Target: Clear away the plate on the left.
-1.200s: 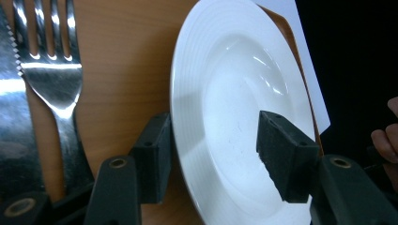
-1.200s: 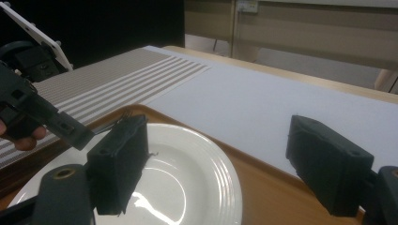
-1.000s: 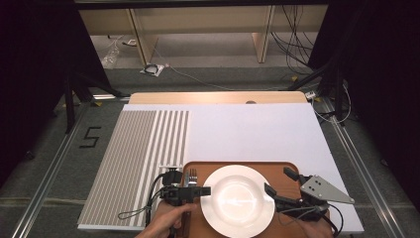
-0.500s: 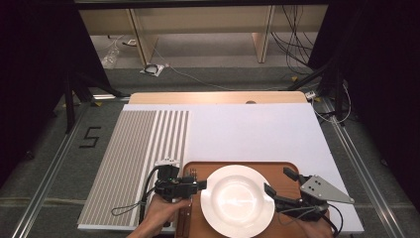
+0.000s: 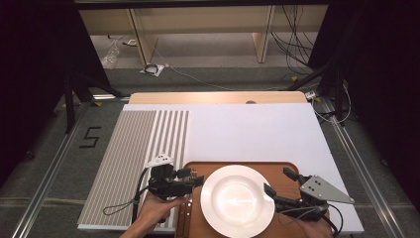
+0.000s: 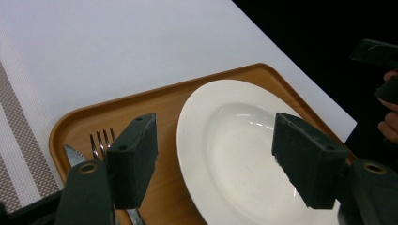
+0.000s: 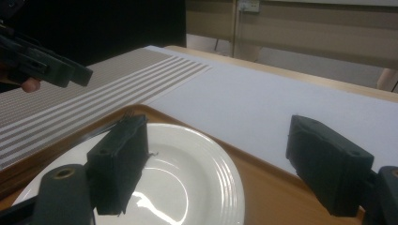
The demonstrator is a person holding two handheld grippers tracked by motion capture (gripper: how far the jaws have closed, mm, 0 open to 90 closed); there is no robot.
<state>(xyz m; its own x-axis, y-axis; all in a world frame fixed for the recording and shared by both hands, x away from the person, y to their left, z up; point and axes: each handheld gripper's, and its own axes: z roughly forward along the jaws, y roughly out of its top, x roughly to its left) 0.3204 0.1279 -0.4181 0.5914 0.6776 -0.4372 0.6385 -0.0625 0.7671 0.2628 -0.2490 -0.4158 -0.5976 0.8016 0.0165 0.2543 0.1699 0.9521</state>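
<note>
A white plate [image 5: 237, 201] sits on a brown wooden tray [image 5: 277, 171] at the near edge of the table. A fork [image 6: 101, 140] and a knife [image 6: 72, 154] lie on the tray [image 6: 155, 98] left of the plate [image 6: 234, 140]. My left gripper [image 5: 195, 179] hovers over the cutlery [image 5: 185, 213], pointing right at the plate's rim. Its jaws have just been opening and stand wide, with nothing pressed between them [image 6: 213, 126]. My right gripper [image 5: 278, 182] is open at the plate's right rim, and its own view [image 7: 216, 126] shows the plate [image 7: 187, 173] below its jaws.
A white mat [image 5: 247, 134] with a grey striped left part [image 5: 124, 163] covers the table behind the tray. The table's far wooden edge [image 5: 218, 97] lies beyond it. Cables and shelf legs are on the floor behind.
The left gripper has lifted a little above the cutlery and its jaws have spread wider. The right gripper and the plate have stayed put.
</note>
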